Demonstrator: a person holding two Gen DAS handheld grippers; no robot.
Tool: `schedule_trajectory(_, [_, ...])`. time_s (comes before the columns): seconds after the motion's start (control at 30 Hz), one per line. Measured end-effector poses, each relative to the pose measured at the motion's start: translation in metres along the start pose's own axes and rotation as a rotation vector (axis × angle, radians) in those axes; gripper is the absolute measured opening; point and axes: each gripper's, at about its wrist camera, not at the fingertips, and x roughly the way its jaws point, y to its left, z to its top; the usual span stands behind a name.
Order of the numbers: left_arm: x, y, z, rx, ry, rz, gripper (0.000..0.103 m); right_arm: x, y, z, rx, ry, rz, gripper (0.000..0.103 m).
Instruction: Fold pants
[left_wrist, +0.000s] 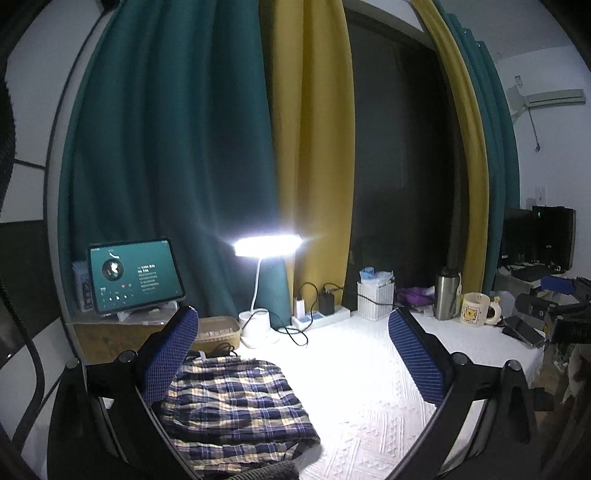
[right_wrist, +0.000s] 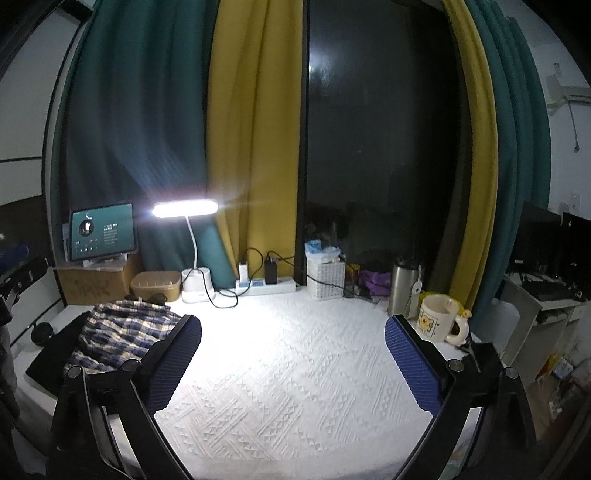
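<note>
Folded plaid pants (left_wrist: 236, 402) lie below the gaping left tool (left_wrist: 291, 325), seemingly untouched.

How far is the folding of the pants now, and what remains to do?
The plaid pants already lie as a folded bundle on the left of the white table cover. Nothing is in hand: the left tongs and right tongs are open and empty. What is left, if anything, seems only tidying the bundle's edges.
</note>
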Motion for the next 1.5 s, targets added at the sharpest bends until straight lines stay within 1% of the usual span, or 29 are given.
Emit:
schedule_trajectory(0.27, [-0.012, 0.011, 0.011, -0.015, -0.047, 0.019, 0.102, -0.024, 0.009, 0.020, -0.012, -0.067, -0.004, 0.101])
schedule_trajectory(0.47, [-0.020, 0.012, 0.017, 0.002, -0.062, 0.021, 0.102, -0.038, 0.012, 0.031, -0.010, -0.099, -0.041, 0.102])
schedule_trajectory(0.6, [-0.029, 0.014, 0.020, -0.004, -0.082, 0.027, 0.102, -0.046, 0.012, 0.034, 0.003, -0.110, -0.057, 0.103])
schedule_trajectory(0.8, [-0.040, 0.017, 0.025, -0.012, -0.114, 0.034, 0.102, -0.064, 0.012, 0.038, 0.010, -0.157, -0.084, 0.103])
schedule_trajectory(1.0, [-0.048, 0.020, 0.028, -0.020, -0.137, 0.038, 0.102, -0.079, 0.014, 0.043, 0.007, -0.191, -0.090, 0.103])
schedule_trajectory(1.2, [-0.050, 0.023, 0.028, -0.029, -0.135, 0.040, 0.102, -0.080, 0.015, 0.042, -0.005, -0.185, -0.088, 0.103])
schedule_trajectory(1.5, [-0.046, 0.022, 0.023, -0.024, -0.108, 0.039, 0.102, -0.067, 0.018, 0.037, -0.010, -0.147, -0.071, 0.103])
